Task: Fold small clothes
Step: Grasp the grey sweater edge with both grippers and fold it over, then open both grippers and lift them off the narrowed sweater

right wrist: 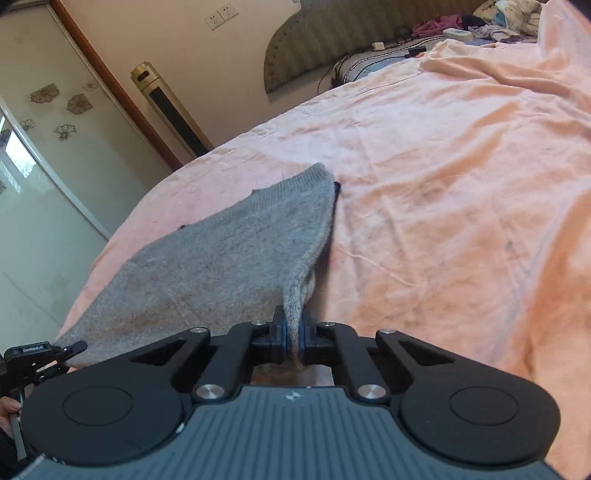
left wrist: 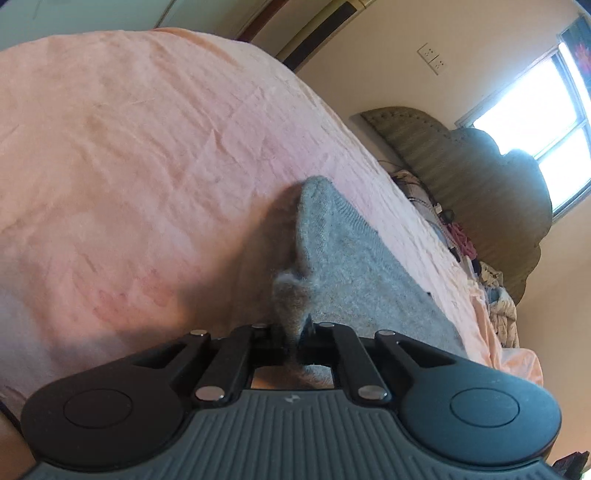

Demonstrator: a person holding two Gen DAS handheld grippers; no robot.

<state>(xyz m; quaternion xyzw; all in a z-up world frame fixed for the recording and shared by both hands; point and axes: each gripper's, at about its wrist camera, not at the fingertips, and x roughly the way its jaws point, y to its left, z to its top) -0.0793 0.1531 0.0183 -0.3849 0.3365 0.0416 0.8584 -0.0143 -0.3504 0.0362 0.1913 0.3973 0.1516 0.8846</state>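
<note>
A small grey knitted garment lies stretched over the pink bed sheet. My left gripper is shut on one near corner of it, the cloth bunched between the jaws. In the right wrist view the same grey garment spreads to the left, and my right gripper is shut on its other near corner. The left gripper shows at the far left edge of that view, holding the garment's edge. The garment is lifted a little at both held corners; its far end rests on the sheet.
A padded headboard and a pile of clothes and cables sit at the head of the bed. A gold tower fan and a glass wardrobe door stand beyond the bed edge. A bright window is behind the headboard.
</note>
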